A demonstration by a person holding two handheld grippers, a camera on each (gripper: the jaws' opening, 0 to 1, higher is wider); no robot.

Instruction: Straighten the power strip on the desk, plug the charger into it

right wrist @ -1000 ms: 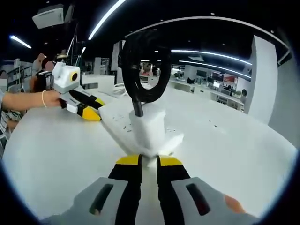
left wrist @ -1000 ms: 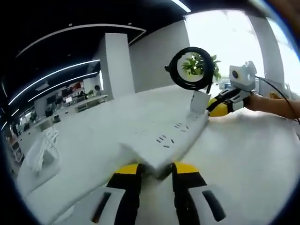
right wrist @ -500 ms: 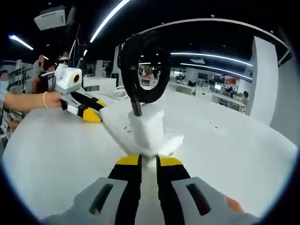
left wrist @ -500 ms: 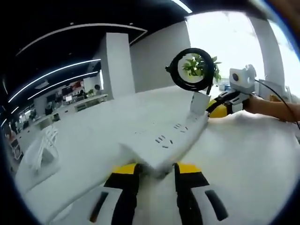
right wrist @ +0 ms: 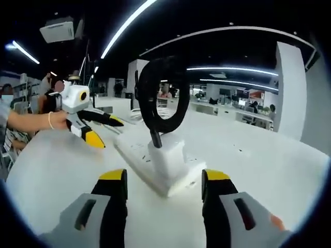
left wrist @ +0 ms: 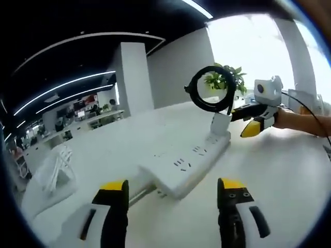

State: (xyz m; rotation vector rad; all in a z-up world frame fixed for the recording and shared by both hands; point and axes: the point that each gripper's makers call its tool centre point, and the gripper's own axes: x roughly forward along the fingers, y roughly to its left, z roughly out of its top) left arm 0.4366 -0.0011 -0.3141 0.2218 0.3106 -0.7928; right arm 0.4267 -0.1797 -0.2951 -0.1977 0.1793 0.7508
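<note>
A white power strip lies flat on the white desk. At its far end a white charger stands in a socket, with a black coiled cable looping above it. My left gripper is open, its jaws spread on either side of the strip's near end and not touching it. The right gripper shows open just beyond the charger. In the right gripper view the charger sits upright on the power strip, and my right gripper is open with a jaw on each side of it. The left gripper is open at the strip's far end.
A white wire rack lies on the desk at the left. A potted plant stands behind the cable loop. A person's hand and forearm hold the grippers. Bare desk surrounds the strip.
Both grippers have opened: the left let go of the strip's near end, the right let go of the charger. Strip and charger stay in place on the desk.
</note>
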